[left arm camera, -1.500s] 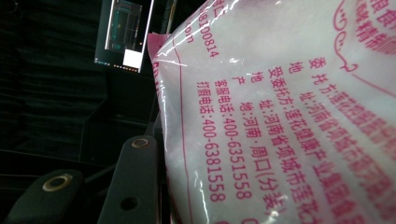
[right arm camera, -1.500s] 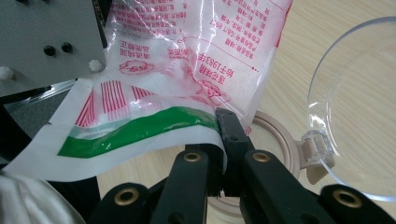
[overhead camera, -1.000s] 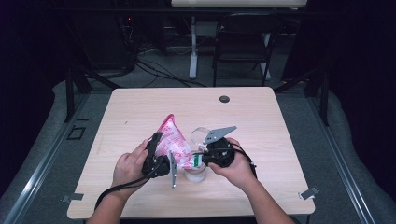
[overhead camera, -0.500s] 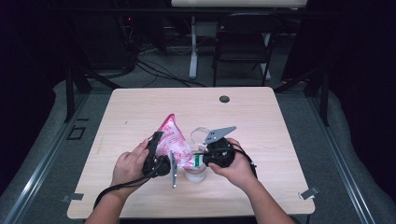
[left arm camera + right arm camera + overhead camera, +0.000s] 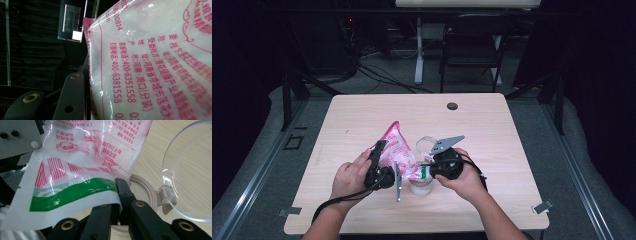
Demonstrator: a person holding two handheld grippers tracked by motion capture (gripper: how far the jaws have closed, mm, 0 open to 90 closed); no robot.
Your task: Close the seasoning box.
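Note:
A pink-and-white printed bag point(image 5: 396, 150) of white grains hangs tilted over a clear jar point(image 5: 421, 186) at the table's near middle. My left gripper point(image 5: 382, 150) is shut on the bag's side; in the left gripper view the bag point(image 5: 155, 62) presses against the one black finger point(image 5: 72, 95) that shows. My right gripper point(image 5: 424, 170) is shut on the bag's lower, green-striped corner point(image 5: 82, 192), its jaws point(image 5: 120, 186) pinched together above the jar's beige rim point(image 5: 147, 187). The jar's clear hinged lid point(image 5: 190, 177) stands flipped open to the far side.
The wooden table point(image 5: 512, 150) has a black round grommet point(image 5: 452, 106) near its far edge. A folding chair point(image 5: 474, 45) and cables stand on the dark floor beyond. The left gripper's grey body point(image 5: 17, 137) is close at the upper left of the right gripper view.

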